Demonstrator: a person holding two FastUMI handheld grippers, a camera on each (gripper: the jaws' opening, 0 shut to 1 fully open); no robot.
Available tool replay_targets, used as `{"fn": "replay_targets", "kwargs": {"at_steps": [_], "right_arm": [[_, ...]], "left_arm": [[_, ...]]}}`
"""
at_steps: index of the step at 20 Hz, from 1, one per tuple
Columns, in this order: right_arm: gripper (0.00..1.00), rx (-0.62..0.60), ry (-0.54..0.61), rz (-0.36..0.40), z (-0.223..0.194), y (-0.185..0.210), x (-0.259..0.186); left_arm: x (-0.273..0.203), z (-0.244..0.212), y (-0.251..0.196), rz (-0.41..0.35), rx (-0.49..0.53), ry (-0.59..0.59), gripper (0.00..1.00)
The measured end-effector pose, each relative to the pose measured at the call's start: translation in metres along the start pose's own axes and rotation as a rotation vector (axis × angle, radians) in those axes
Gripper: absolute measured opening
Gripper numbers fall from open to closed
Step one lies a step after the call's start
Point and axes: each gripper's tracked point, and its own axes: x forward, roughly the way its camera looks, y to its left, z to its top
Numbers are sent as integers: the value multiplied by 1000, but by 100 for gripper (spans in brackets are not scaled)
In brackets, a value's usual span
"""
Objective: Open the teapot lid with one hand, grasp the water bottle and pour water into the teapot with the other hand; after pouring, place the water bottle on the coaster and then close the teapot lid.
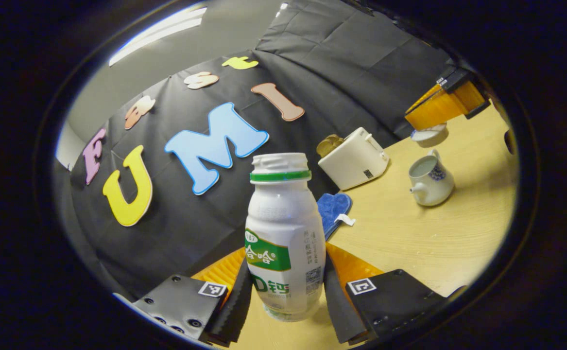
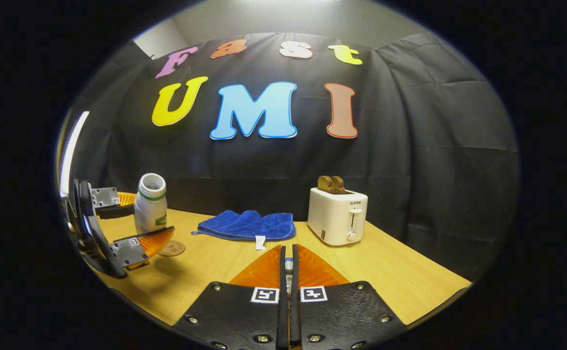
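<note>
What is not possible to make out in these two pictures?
- Left gripper view: how much water the water bottle holds; its opaque wall hides it.
- Left gripper view: whether the teapot holds water; too small.
- Right gripper view: the teapot lid, a mere sliver between the right hand-held gripper fingers.
- Right gripper view: the coaster, partly behind the left hand-held gripper; whether that gripper presses the bottle is unclear.

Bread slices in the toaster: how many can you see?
2, side by side in the top slots of the white toaster, the bread slices poking up; any more deeper inside would be hidden.
</note>
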Motion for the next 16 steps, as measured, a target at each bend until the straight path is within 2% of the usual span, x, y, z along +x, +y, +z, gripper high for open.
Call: {"fn": "replay_targets", "kwargs": {"at_steps": [6,10,13,14,15,16], "right_arm": [[1,-54,-2,-38,-5,-3,24],[2,-63,11,-47,-15,-5,38],[2,-43,36,-53,-25,-8,45],[2,-43,42,-54,-28,-9,46],[2,-42,47,-52,-30,-9,47],[2,-39,50,-50,-31,-9,48]], "left_arm": [[-9,-3,20,8,-122,2,81],[-12,-6,37,-4,-319,6,81],[-15,-9,65,16,-485,-4,81],[-15,-11,73,26,-538,-3,69],[-15,-13,80,30,-586,-5,69],[-14,-15,85,33,-619,-5,80]]}}
